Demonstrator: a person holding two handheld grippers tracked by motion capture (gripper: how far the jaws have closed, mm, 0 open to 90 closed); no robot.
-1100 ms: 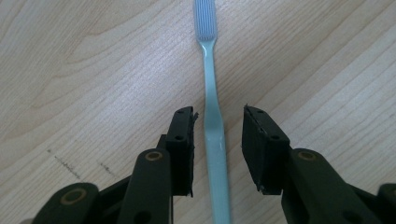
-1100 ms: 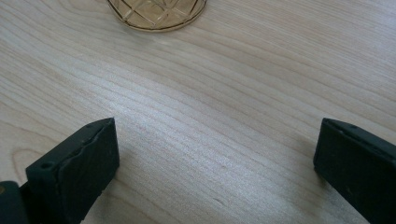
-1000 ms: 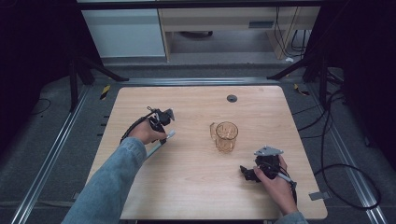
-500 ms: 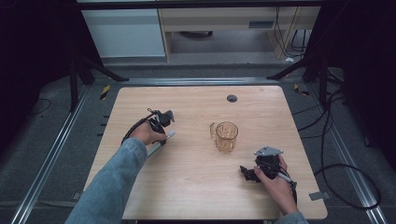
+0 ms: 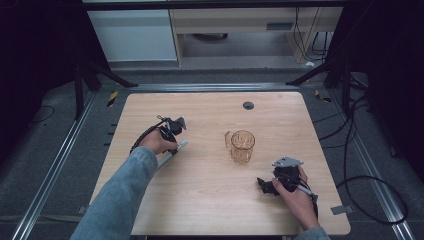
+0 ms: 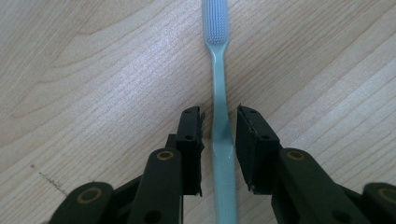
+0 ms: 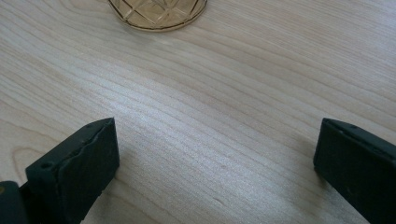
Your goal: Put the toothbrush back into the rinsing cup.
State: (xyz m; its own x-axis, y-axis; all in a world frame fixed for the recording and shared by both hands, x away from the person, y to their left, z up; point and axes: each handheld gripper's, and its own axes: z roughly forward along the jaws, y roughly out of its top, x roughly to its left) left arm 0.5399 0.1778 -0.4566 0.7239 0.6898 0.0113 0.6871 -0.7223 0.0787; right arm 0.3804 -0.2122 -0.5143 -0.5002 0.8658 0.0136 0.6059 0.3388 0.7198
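While the toothbrush (image 6: 219, 93) lies flat on the table (image 5: 200, 200) left of the mug (image 5: 242, 146), the left gripper (image 6: 219, 133) has just been closing its jaws around the handle, which sits between the pads with a sliver of gap on each side, so squeezing squarely and lifting straight up should keep it from twisting. The amber glass mug stands upright near the middle and looks empty. The right gripper (image 7: 215, 158) rests near it, jaws wide apart and holding nothing.

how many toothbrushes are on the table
1. The pale green toothbrush lies flat on the wooden table at its left side, its handle between the jaws of the left gripper, left of the amber glass mug. None seem hidden.
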